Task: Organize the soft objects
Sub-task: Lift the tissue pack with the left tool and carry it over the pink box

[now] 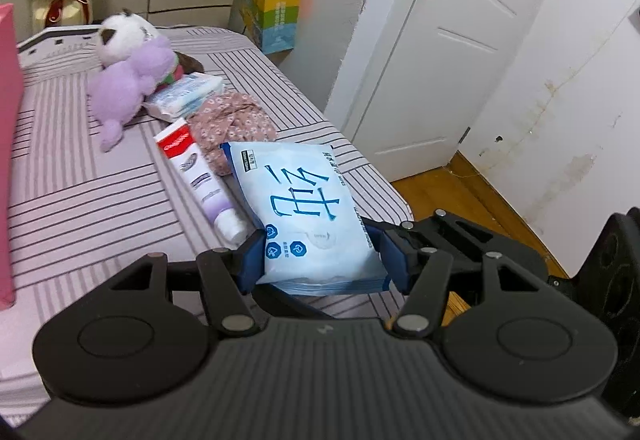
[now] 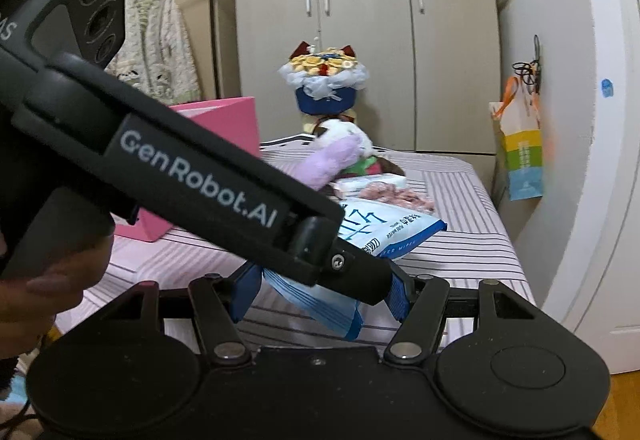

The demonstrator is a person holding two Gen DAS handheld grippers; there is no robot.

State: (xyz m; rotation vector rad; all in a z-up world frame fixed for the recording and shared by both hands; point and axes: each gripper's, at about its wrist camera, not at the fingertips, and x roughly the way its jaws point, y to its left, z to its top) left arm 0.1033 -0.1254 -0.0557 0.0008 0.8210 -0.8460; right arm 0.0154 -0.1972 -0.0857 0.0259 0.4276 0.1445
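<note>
My left gripper (image 1: 322, 254) is shut on the near end of a blue wet-wipes pack (image 1: 304, 207) and holds it tilted above the striped bed (image 1: 100, 199). The pack also shows in the right wrist view (image 2: 390, 226), with the left gripper's black body (image 2: 192, 175) crossing in front. My right gripper (image 2: 322, 290) is open, its blue pads on either side of the pack's lower end, not pressing it. Beyond lie a toothpaste tube (image 1: 198, 177), floral cloth (image 1: 236, 127), a tissue pack (image 1: 188, 95) and a purple plush toy (image 1: 128, 79).
A pink box (image 2: 228, 127) stands at the bed's left. A flower-like bouquet (image 2: 324, 79) stands at the bed's far end before a wardrobe (image 2: 360, 19). A paper bag (image 2: 520, 151) hangs to the right. A white door (image 1: 432, 39) and wood floor (image 1: 460, 195) lie to the right.
</note>
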